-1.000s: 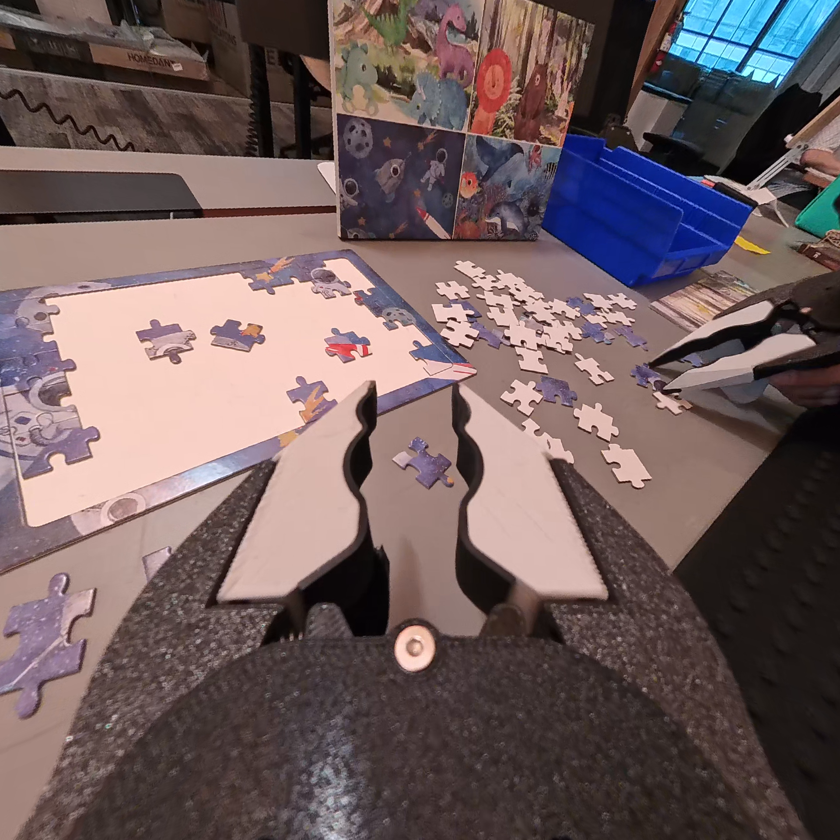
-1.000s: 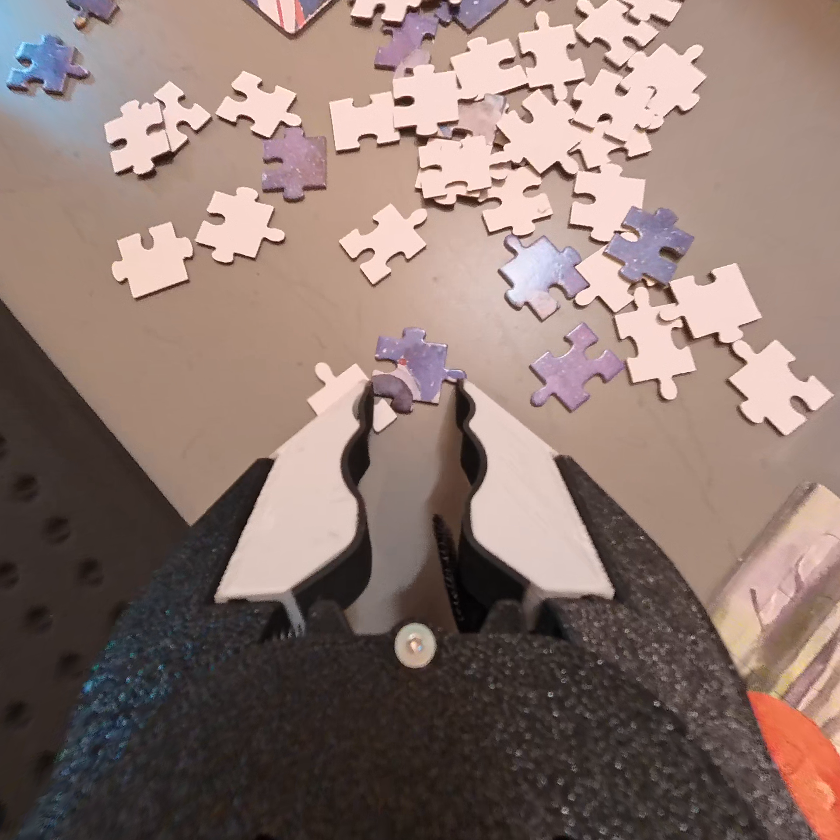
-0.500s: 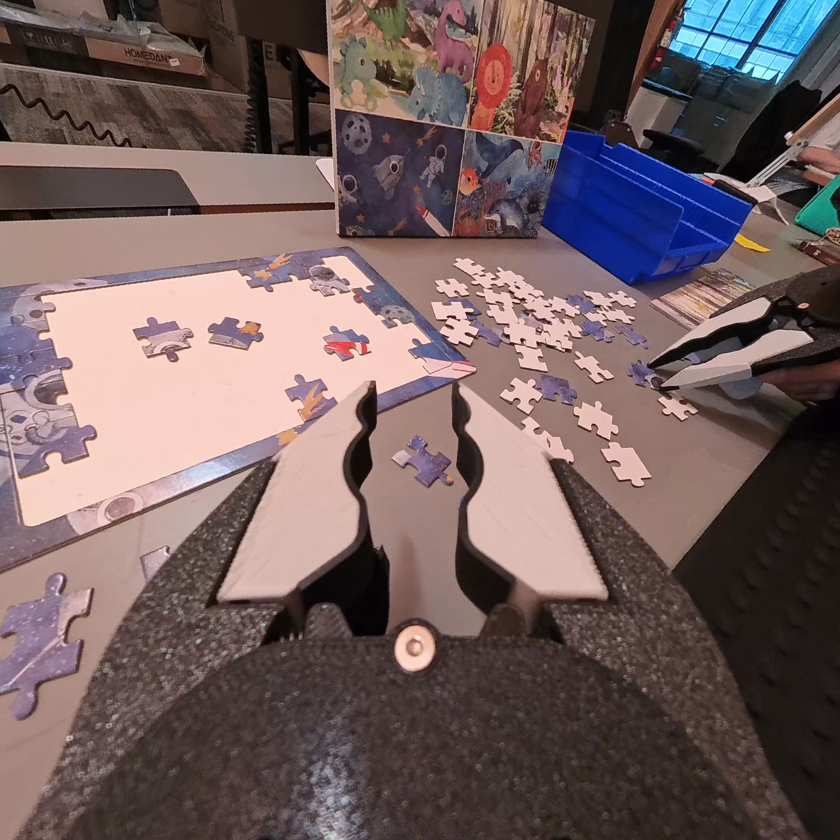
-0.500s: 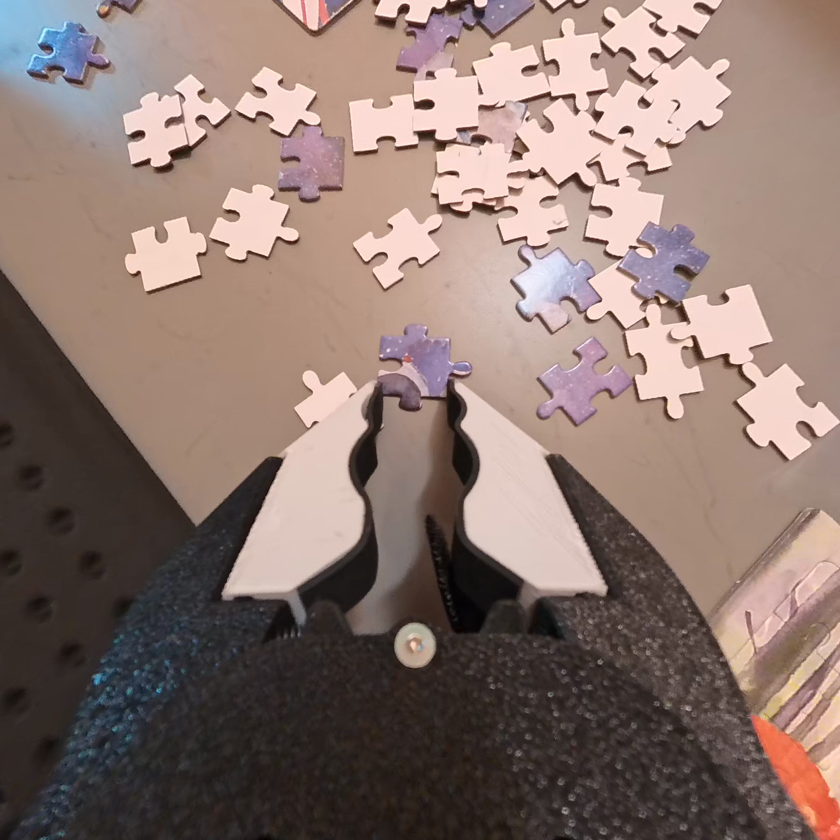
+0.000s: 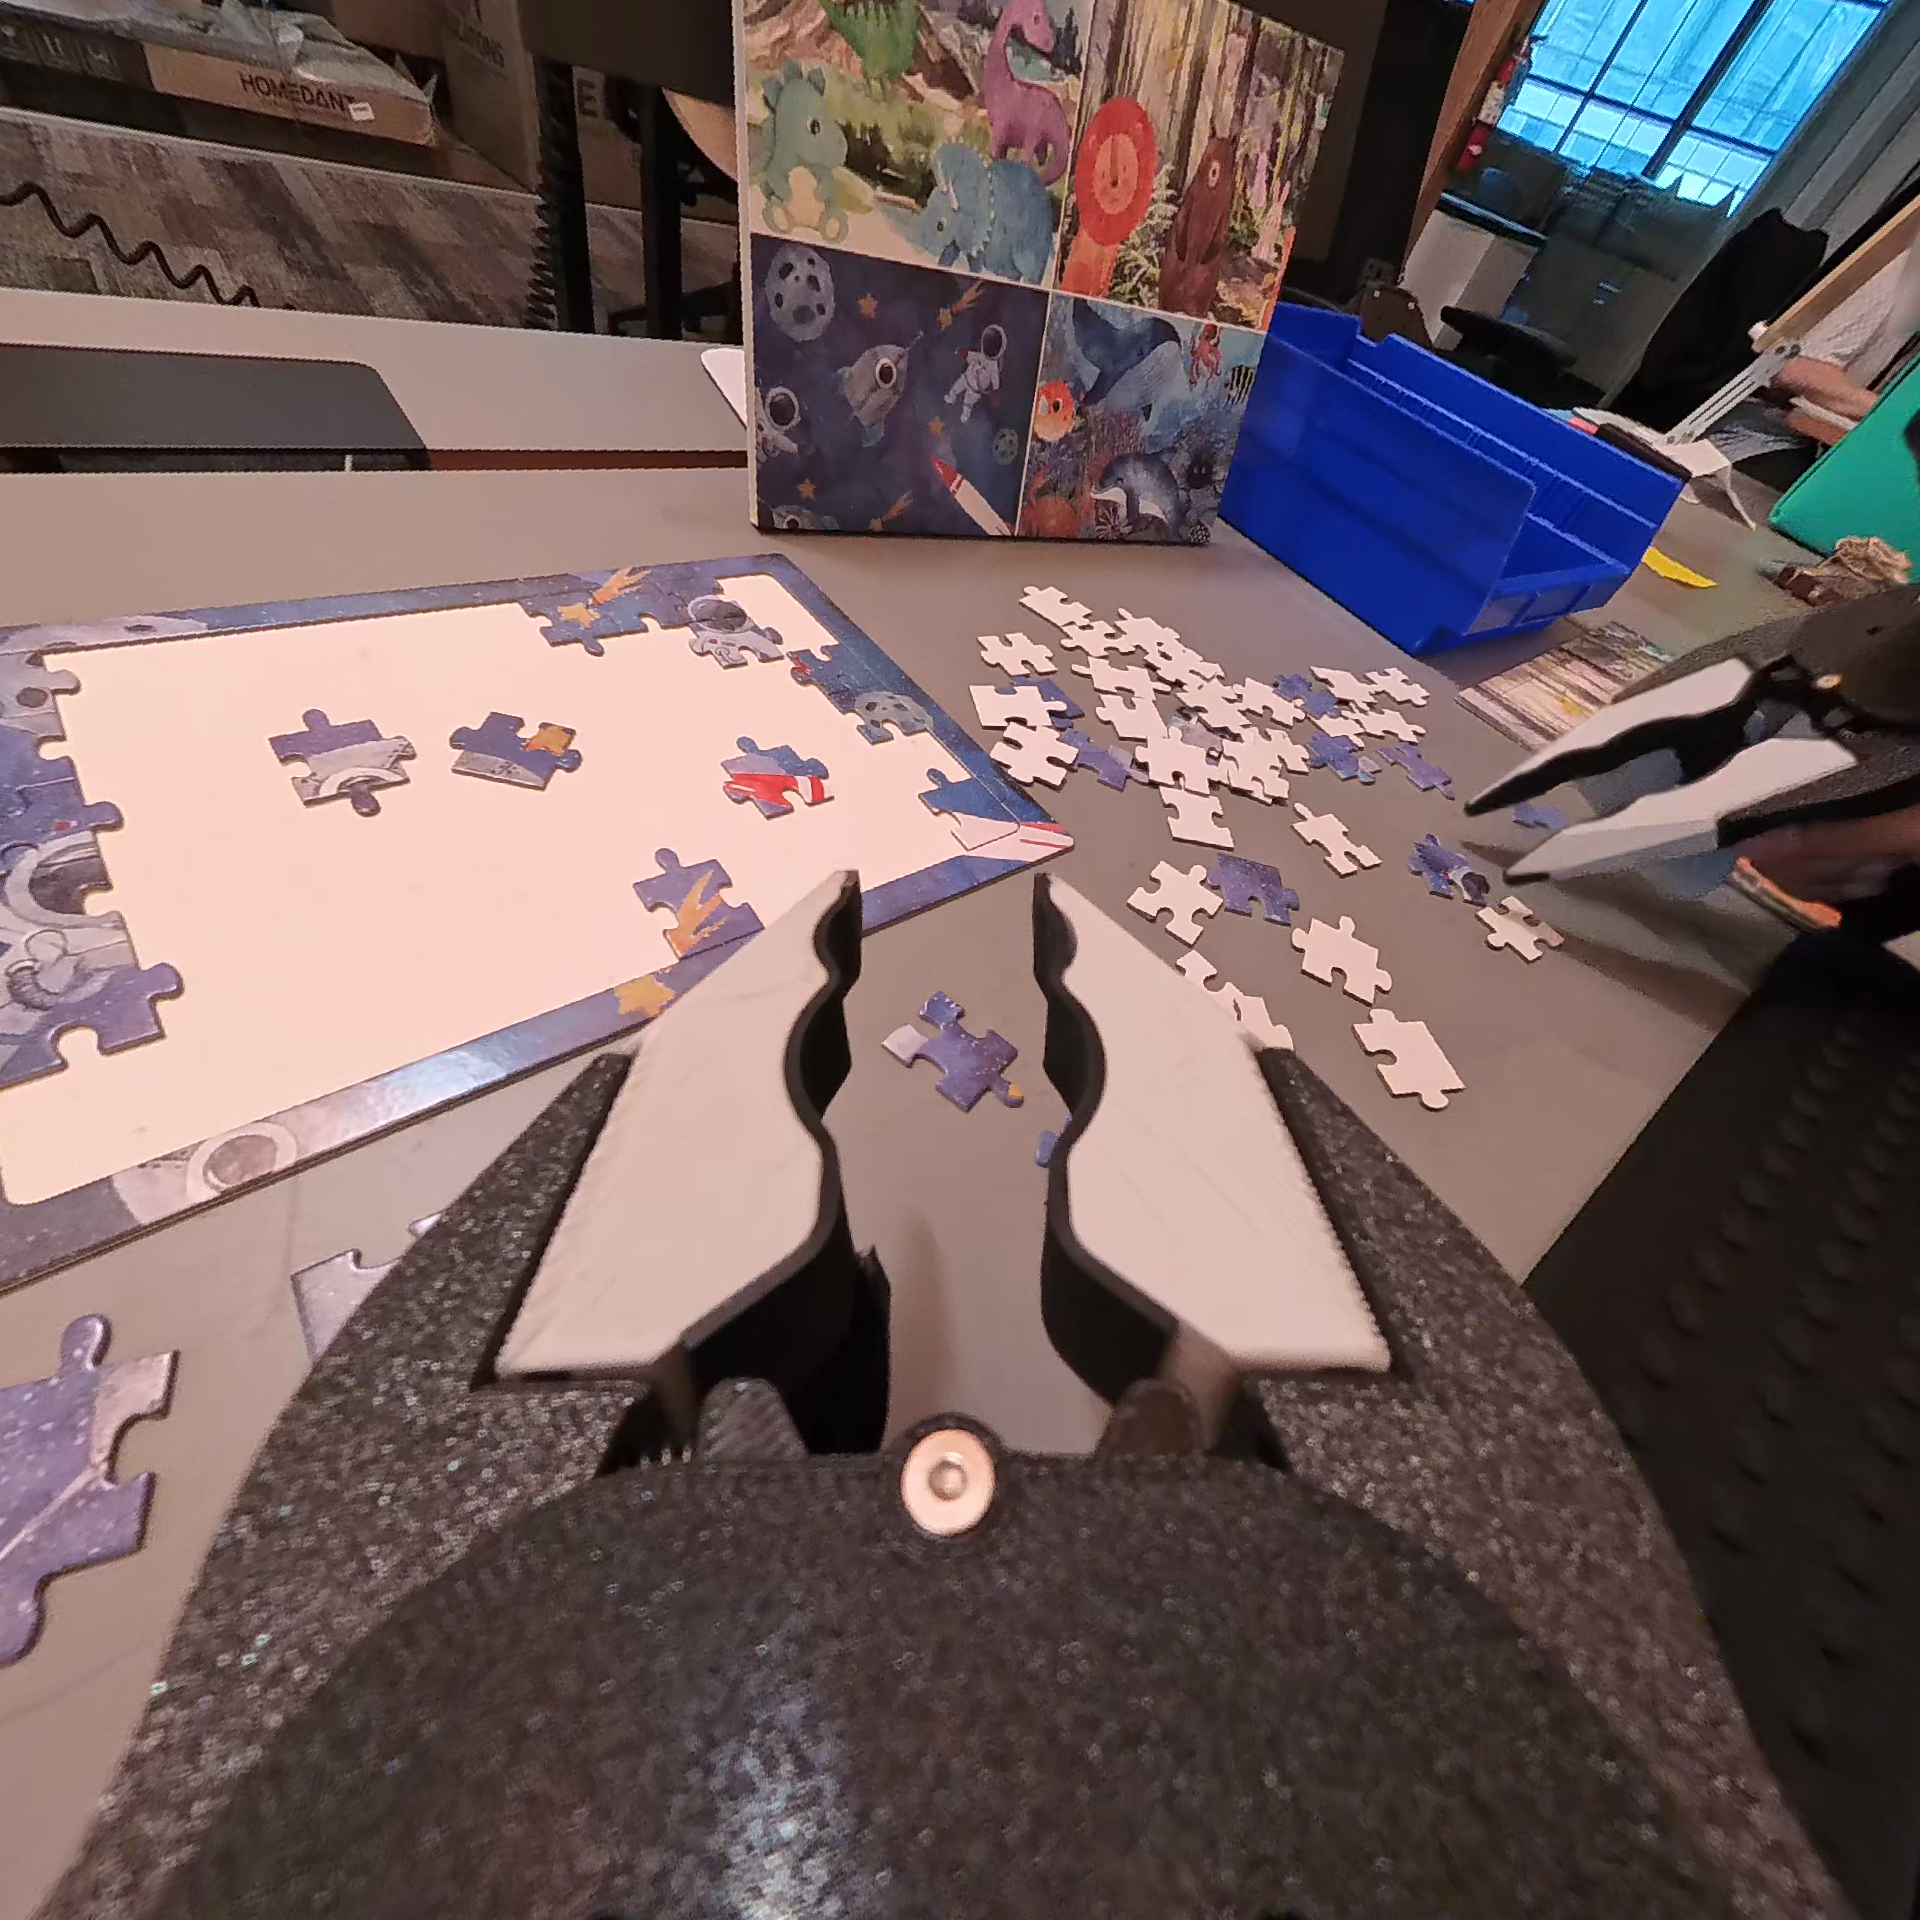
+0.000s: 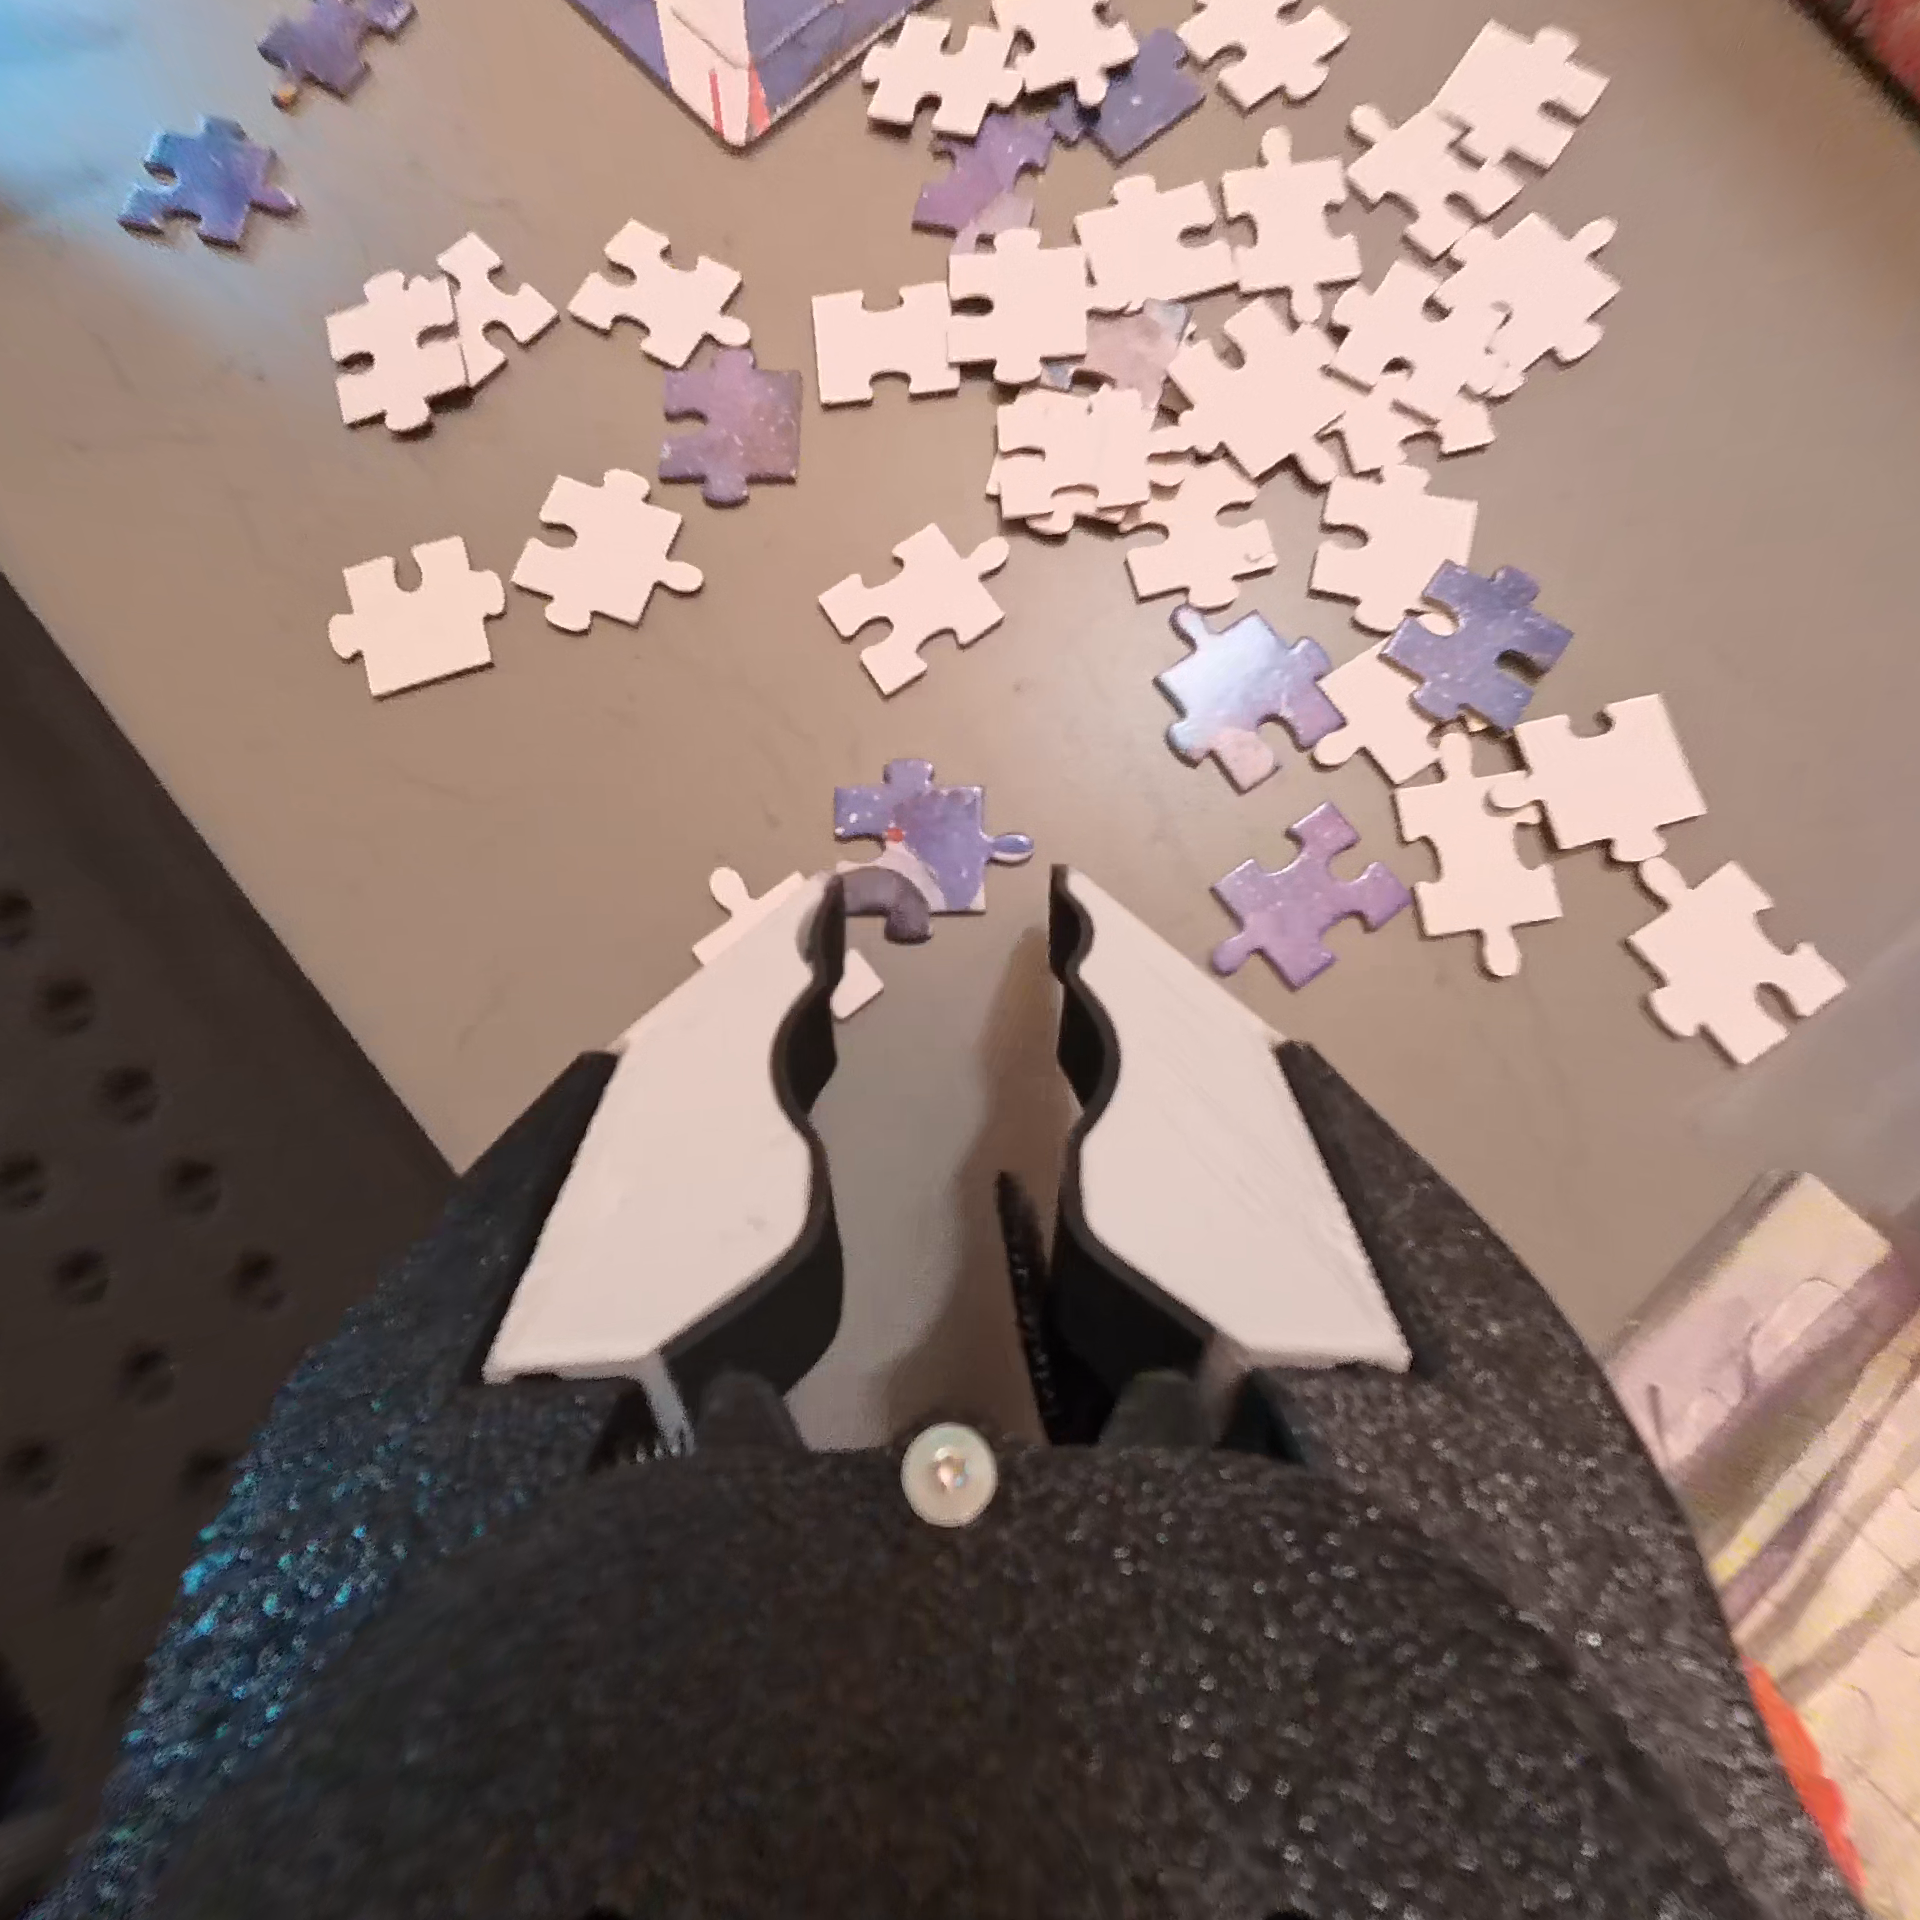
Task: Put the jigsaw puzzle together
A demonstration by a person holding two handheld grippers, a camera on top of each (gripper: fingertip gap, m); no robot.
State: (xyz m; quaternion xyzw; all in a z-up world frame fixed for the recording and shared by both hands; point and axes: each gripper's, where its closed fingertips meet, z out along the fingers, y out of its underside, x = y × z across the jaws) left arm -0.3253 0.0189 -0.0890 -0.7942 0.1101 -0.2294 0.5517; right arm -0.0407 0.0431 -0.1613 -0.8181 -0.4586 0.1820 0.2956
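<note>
Both hand-held grippers agape (right (image 6: 943,894) over purple piece (image 6: 920,840))

We saw a grey table (image 5: 582,520) carrying everything. On it lay the puzzle tray (image 5: 436,1081) with its blue border and pale inside, and just right of the tray a scatter of loose puzzle pieces (image 5: 1195,727), most of them white side up and a few blue. One blue piece (image 5: 961,1049) lay alone near the tray's corner, another (image 6: 920,836) near the table's edge. A picture-covered puzzle box (image 5: 997,260) stood upright behind them, with a blue plastic bin (image 5: 1434,488) to its right.
</note>
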